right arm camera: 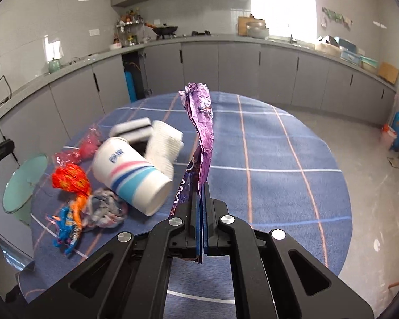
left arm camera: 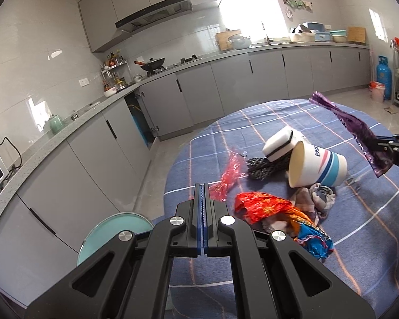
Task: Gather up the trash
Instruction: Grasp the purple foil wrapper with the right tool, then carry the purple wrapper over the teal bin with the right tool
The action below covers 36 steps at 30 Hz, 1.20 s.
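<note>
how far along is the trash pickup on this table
Nothing shows as collected yet; no bin is in view. In hand: the right gripper is shut on the purple wrapper, lifted off the table. The left gripper is shut and empty. Left: the red cellophane, orange wrapper and tipped paper cup.

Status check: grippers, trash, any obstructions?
Right gripper shut on purple wrapper, lifted. Left gripper shut, empty. Red wrapper and cup on table. Nothing blocking.
</note>
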Available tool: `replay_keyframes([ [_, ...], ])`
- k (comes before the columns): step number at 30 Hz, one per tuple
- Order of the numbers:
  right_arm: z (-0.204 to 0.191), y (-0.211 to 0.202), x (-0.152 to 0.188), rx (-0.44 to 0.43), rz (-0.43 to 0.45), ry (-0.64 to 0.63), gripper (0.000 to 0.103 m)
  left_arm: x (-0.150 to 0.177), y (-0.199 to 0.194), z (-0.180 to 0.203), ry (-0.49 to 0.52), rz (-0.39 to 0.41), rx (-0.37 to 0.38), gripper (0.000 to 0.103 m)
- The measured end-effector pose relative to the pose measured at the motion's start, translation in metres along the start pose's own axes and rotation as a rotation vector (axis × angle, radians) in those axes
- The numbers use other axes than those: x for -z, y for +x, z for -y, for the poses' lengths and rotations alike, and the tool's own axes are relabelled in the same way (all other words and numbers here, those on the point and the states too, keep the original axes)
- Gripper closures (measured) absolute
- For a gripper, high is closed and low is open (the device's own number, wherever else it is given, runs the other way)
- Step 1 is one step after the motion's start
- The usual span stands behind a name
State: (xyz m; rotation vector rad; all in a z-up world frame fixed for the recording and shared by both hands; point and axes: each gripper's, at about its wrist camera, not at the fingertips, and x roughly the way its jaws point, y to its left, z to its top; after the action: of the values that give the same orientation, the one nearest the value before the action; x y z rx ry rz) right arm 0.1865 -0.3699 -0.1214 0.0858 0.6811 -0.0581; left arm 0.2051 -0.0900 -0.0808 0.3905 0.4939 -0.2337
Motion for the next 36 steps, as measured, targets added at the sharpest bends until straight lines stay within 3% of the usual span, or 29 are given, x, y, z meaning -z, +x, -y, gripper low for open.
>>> replay_keyframes([
  [36,-0.064,-0.01,-0.016,-0.105,0.054,-0.094,0.1,0.004,-0.005,-0.026,-0.016,0.006,-0.066,0.102],
])
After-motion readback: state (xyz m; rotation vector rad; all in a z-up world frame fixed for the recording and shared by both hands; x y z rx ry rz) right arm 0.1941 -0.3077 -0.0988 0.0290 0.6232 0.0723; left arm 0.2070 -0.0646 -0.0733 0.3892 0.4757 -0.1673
